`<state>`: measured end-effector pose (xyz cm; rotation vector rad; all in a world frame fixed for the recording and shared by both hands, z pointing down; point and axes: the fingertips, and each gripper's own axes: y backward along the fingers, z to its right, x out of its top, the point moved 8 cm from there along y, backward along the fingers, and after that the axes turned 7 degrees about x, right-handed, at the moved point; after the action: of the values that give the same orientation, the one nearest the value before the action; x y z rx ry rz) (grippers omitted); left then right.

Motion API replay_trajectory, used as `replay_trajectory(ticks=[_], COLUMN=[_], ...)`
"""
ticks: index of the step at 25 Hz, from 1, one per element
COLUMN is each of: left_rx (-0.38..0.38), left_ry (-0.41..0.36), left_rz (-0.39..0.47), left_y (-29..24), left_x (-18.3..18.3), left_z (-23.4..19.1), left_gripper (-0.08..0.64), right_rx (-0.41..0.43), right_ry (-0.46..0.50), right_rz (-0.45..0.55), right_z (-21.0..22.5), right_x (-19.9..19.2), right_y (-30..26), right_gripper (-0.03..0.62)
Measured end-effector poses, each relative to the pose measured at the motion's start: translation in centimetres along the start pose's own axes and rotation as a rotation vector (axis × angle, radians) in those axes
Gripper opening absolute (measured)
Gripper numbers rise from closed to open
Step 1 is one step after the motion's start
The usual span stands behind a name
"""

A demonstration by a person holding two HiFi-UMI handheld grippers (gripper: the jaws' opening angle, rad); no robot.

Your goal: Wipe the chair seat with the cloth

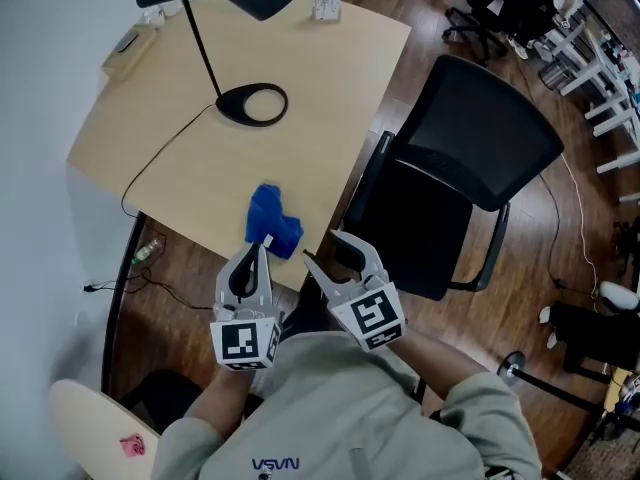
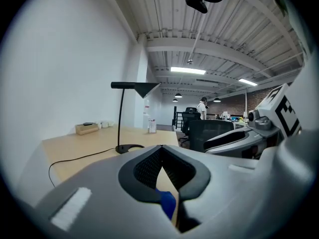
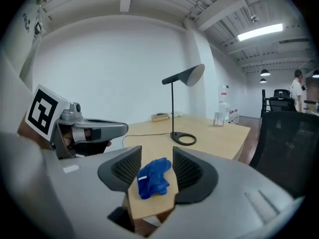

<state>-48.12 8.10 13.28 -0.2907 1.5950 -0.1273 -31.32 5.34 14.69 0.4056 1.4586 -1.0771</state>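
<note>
Looking down now: the wooden table [image 1: 330,78] fills the left, mostly bare top, with the lamp base [image 1: 252,104] far back. The black chair [image 1: 470,168] stands just beside its right edge, open floor [image 1: 530,298] beyond. The blue cloth [image 1: 272,223] lies crumpled near the table's near edge. The right gripper [image 1: 320,248] is spread wide, gripping nothing; the left gripper [image 1: 263,248] is pinched together, empty, right before the cloth.

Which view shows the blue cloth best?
Right gripper view: the cloth lies whole and close on the table. Head view shows it small, its edge behind the left gripper. Left gripper view catches only a blue sliver.
</note>
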Motion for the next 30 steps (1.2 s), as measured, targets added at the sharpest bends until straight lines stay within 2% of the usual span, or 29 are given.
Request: replay_trajectory(ticks=[5,12,18,25,30], left_rx=[0.048,0.115,0.12,0.144,0.133], left_ry=[-0.005,0.004,-0.007,0.008,-0.005], left_rz=[-0.033,-0.075,-0.111,-0.139,-0.163], left_y=[-2.3,-5.1,-6.3,-6.0,-6.2], left_x=[-1.5,-3.9,-5.4,-6.5,-7.2], left_z=[-4.2,-8.1,-8.8,-8.8,-8.2], left_gripper=[0.005,0.005,0.005,0.005,0.005], right_rx=[0.027,0.01,0.022,0.037,0.005], right_ry=[-0.02,-0.052,-0.055,-0.073,-0.057], right_rz=[-0.06,-0.172,-0.292,-0.387,-0.398], right_z=[0.4,1.6,2.1,1.4,1.6], right_x=[-0.7,-4.0,-7.4,-10.2,-11.3], right_y=[-6.8,-14.1,-17.7,-19.9,-20.3], right_gripper=[0.203,0.241,0.265,0.267,0.216])
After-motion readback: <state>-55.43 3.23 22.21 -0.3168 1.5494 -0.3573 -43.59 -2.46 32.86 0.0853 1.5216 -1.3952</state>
